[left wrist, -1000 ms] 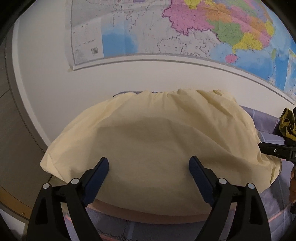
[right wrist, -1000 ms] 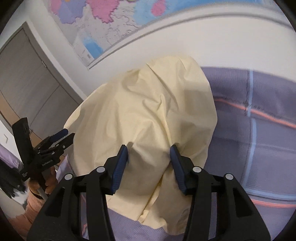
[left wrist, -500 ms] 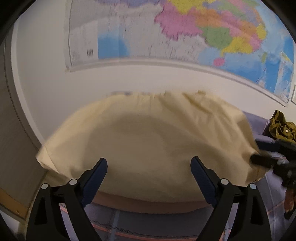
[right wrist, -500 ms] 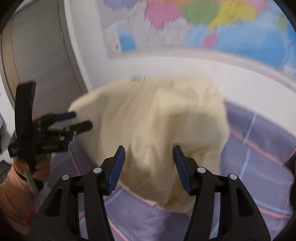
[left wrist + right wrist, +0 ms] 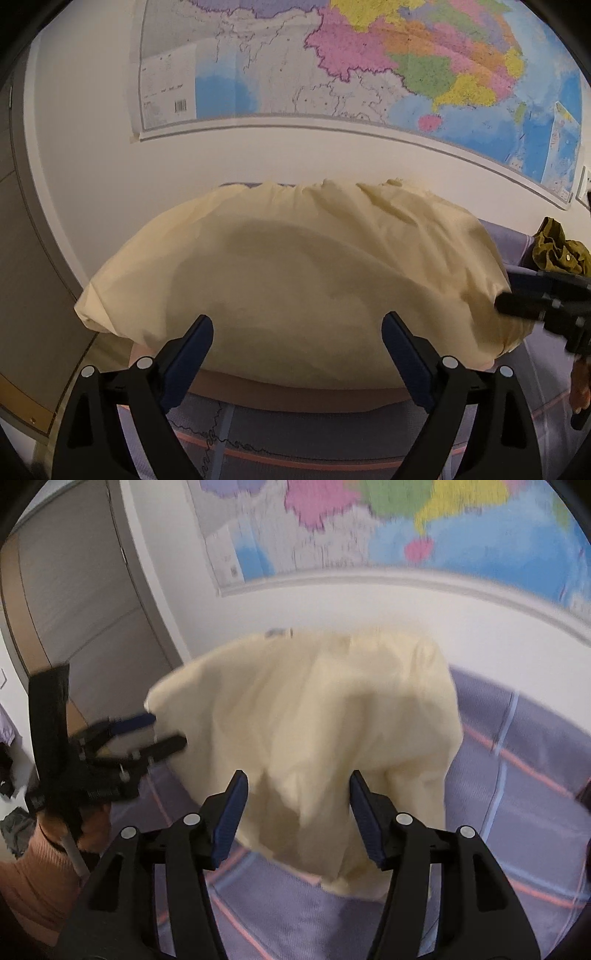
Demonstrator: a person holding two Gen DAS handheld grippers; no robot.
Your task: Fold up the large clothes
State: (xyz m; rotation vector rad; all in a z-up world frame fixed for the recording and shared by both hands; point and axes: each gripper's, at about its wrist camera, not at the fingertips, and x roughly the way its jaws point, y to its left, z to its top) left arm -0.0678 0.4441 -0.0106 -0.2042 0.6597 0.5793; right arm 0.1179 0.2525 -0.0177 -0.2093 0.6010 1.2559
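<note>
A large pale yellow garment [image 5: 295, 258] lies spread on a lilac checked sheet [image 5: 295, 424], with its far edge against the wall. My left gripper [image 5: 297, 319] hovers open and wide over the garment's near edge, gripping nothing. In the right wrist view the same garment [image 5: 332, 709] lies in soft folds. My right gripper [image 5: 298, 777] stands open just short of the cloth, its pads clear of it. Each gripper shows in the other's view: the right gripper [image 5: 511, 295] at the garment's right end, the left gripper [image 5: 166, 731] at its left end.
A crumpled olive garment [image 5: 557, 247] lies at the far right on the sheet [image 5: 517, 757]. A wall map [image 5: 332, 55] hangs behind. A grey cupboard door [image 5: 74, 609] stands to the left. A peach sleeve [image 5: 37, 867] holds the left gripper.
The right gripper's jaws have widened off the bunched cloth. It has drawn back and rolled, so its view now sits level. The left gripper has hardly moved.
</note>
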